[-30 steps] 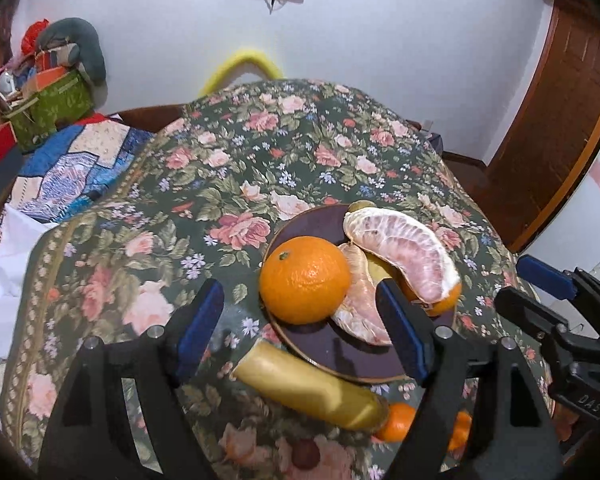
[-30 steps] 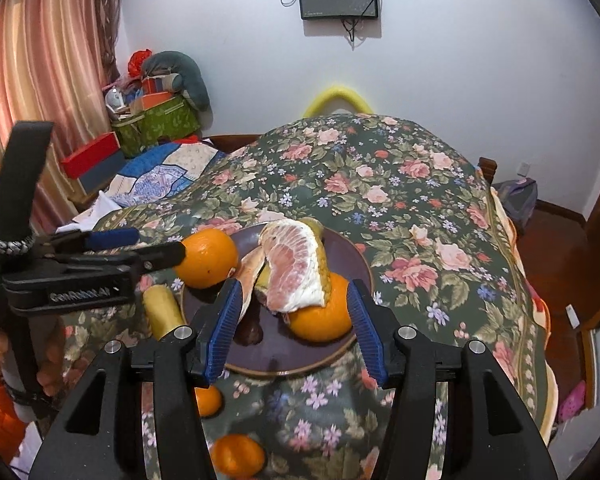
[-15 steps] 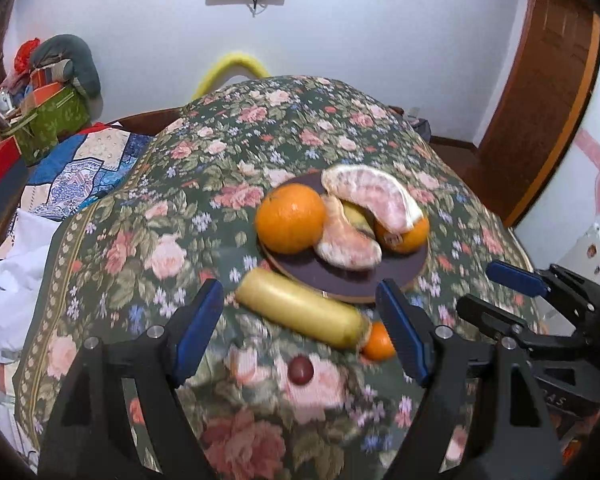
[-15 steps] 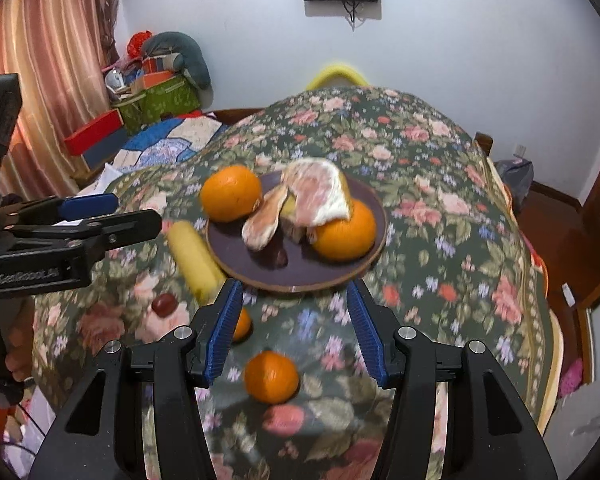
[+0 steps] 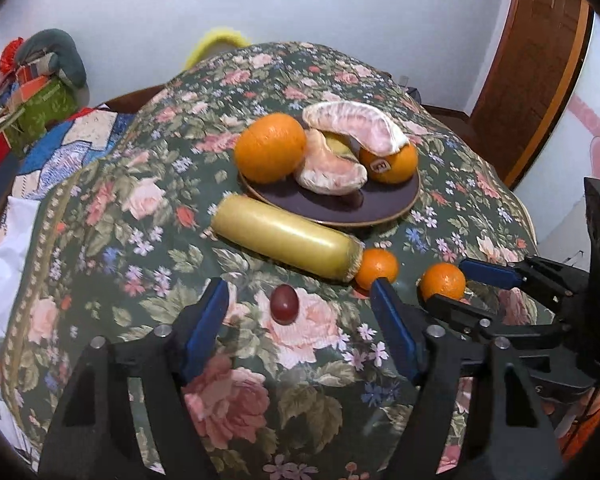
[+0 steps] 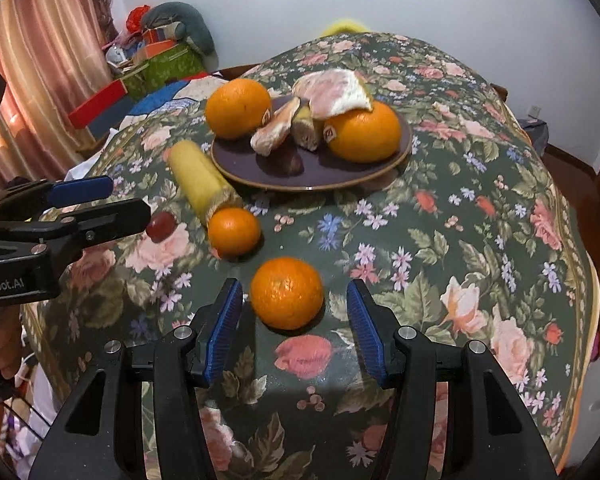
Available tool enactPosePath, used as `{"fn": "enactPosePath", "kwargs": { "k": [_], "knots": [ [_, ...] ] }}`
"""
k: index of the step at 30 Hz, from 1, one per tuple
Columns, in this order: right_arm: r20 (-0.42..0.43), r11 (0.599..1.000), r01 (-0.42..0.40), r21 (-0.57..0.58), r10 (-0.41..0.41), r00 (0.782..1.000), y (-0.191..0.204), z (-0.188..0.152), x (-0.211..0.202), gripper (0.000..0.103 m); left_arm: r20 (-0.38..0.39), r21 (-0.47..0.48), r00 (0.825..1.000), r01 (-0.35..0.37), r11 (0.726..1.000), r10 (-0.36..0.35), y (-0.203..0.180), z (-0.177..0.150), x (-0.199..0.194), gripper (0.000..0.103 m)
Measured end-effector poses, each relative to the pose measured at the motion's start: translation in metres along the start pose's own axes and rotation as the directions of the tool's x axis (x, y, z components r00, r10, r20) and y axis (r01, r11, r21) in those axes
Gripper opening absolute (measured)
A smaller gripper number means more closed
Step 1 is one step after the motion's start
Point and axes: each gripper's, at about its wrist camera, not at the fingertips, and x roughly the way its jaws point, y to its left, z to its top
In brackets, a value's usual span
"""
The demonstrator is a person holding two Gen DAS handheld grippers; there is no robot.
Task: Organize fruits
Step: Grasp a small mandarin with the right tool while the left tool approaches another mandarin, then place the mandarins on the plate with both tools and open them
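A dark plate (image 5: 388,206) (image 6: 340,178) on the floral tablecloth holds two oranges (image 5: 270,147) (image 6: 362,130) and peeled pomelo segments (image 5: 354,126) (image 6: 332,92). A yellow banana (image 5: 284,236) (image 6: 200,178) lies in front of the plate. Two tangerines (image 5: 377,268) (image 6: 234,231) lie on the cloth, and a red grape (image 5: 285,303) (image 6: 161,225). My left gripper (image 5: 300,312) is open and empty, with the grape between its fingers. My right gripper (image 6: 294,308) is open and empty, around the nearer tangerine (image 6: 287,292) (image 5: 443,281) without touching it.
The table edge drops off on all sides. Boxes and cloth piles (image 6: 156,60) stand at the far left by a curtain (image 6: 40,60). A wooden door (image 5: 532,60) is at the right. A yellow chair back (image 5: 216,40) shows behind the table.
Both grippers have pulled back from the plate toward the near side of the table. The grape now lies between the left fingers and a tangerine between the right fingers.
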Motion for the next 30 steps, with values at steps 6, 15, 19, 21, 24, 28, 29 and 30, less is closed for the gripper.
{"fn": "enactPosePath", "kwargs": {
  "k": [6, 15, 19, 21, 24, 28, 29, 30],
  "knots": [
    [0.012, 0.999, -0.036, 0.011, 0.035, 0.999, -0.003, -0.002, -0.002, 0.034, -0.042, 0.019, 0.998, 0.049, 0.999, -0.049, -0.015, -0.003, 0.014, 0.045],
    [0.050, 0.999, 0.003, 0.048, -0.005, 0.999, -0.024, 0.000, -0.013, 0.034, -0.081, 0.047, 0.993, 0.086, 0.995, -0.082, -0.042, -0.003, 0.034, 0.042],
    [0.063, 0.998, 0.014, 0.060, -0.018, 0.998, -0.032, 0.000, -0.018, 0.034, -0.096, 0.037, 0.992, 0.081, 0.996, -0.077, -0.047, -0.001, 0.044, 0.042],
    [0.067, 0.998, 0.008, 0.069, -0.013, 0.998, -0.036, -0.001, -0.020, 0.034, -0.105, 0.026, 0.991, 0.080, 0.996, -0.077, -0.048, 0.001, 0.048, 0.042],
    [0.071, 0.997, 0.005, 0.077, -0.010, 0.997, -0.039, -0.003, -0.020, 0.034, -0.106, -0.004, 0.991, 0.080, 0.997, -0.080, -0.045, 0.004, 0.051, 0.042],
    [0.068, 0.997, 0.001, 0.083, -0.007, 0.998, -0.043, -0.003, -0.020, 0.034, -0.119, -0.029, 0.990, 0.075, 0.997, -0.078, -0.045, 0.006, 0.057, 0.043],
    [0.069, 0.996, 0.000, 0.085, -0.006, 0.998, -0.044, -0.003, -0.020, 0.034, -0.119, -0.031, 0.990, 0.068, 0.997, -0.072, -0.046, 0.006, 0.058, 0.043],
    [0.071, 0.996, 0.000, 0.089, -0.006, 0.997, -0.045, -0.003, -0.020, 0.034, -0.119, -0.033, 0.991, 0.064, 0.997, -0.068, -0.047, 0.007, 0.059, 0.043]
  ]
}}
